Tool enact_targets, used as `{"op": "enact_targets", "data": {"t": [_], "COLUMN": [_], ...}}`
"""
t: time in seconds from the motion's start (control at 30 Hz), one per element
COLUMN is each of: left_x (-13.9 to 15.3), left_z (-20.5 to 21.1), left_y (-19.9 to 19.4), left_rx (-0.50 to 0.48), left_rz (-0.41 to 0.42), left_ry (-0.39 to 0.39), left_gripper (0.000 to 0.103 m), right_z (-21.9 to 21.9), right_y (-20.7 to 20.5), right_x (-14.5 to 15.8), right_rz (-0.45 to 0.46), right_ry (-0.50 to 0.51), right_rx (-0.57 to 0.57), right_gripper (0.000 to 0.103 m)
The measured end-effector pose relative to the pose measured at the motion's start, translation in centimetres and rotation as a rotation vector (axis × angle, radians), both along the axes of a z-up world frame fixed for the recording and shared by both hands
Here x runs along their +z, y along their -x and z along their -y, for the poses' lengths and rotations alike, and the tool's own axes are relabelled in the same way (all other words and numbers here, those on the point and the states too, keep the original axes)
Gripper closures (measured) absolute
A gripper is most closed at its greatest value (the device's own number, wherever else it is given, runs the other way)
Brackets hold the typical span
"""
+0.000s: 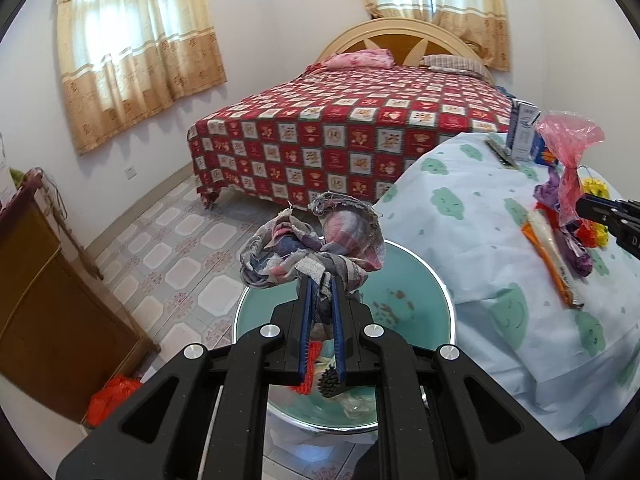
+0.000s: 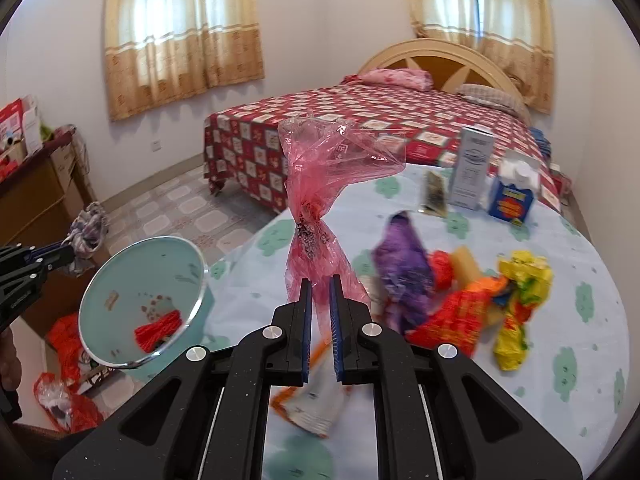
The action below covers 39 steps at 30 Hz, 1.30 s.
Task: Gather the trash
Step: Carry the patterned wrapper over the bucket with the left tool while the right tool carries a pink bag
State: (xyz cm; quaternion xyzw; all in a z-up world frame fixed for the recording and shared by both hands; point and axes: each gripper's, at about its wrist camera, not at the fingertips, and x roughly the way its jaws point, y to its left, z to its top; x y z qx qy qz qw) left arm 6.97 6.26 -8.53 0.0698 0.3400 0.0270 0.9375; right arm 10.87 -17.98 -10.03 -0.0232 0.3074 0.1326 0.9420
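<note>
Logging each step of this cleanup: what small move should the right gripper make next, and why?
Probably carry the crumpled pink plastic bag, clamped in the right gripper, left over the round teal bin beside the table, which already holds trash.

Each of the 2 fisheye views is taken from just behind a gripper and is directed forward and downward along its fingers. The left wrist view is held close above the teal bin, with the table at its right edge. The right wrist view is held close over the table, with the bin at its left. The bed, the curtained windows and each opposite gripper are shared by both views.
</note>
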Motion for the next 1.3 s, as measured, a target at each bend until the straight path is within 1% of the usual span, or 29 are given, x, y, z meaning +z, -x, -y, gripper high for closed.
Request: {"op": "enact_targets", "data": {"t": [0.37,0.73,0.97,1.3], "left_x": [0.1,0.5,0.5,0.2], "left_z": [-2.1,-3.7,-4.8,-5.5], "left_y": [0.5,1.0,1.1,0.7], "left_rx": [0.044,0.077,0.1,0.116], "left_rz": [0.019,0.031,0.034,0.018], "left_ry": [0.002,0.013,0.018,0.017], "left_gripper": [0.093,0.093,0.093,0.093], "right_z": [-4.8,-8.3,-10.3,-11.9], "right_y": [-0.7,-1.5,-1.8,-1.9], "right_x": [-0.2,-0.5,-0.6,-0.7], "right_rz": [-0.002,-0.007,-0.014,-0.018], "right_ry": [0.036,0.062,0.078,0.092], "right_rx": [0.089,0.156,0.192,0.225], "right_gripper": [0.094,0.094,0.094,0.094]}}
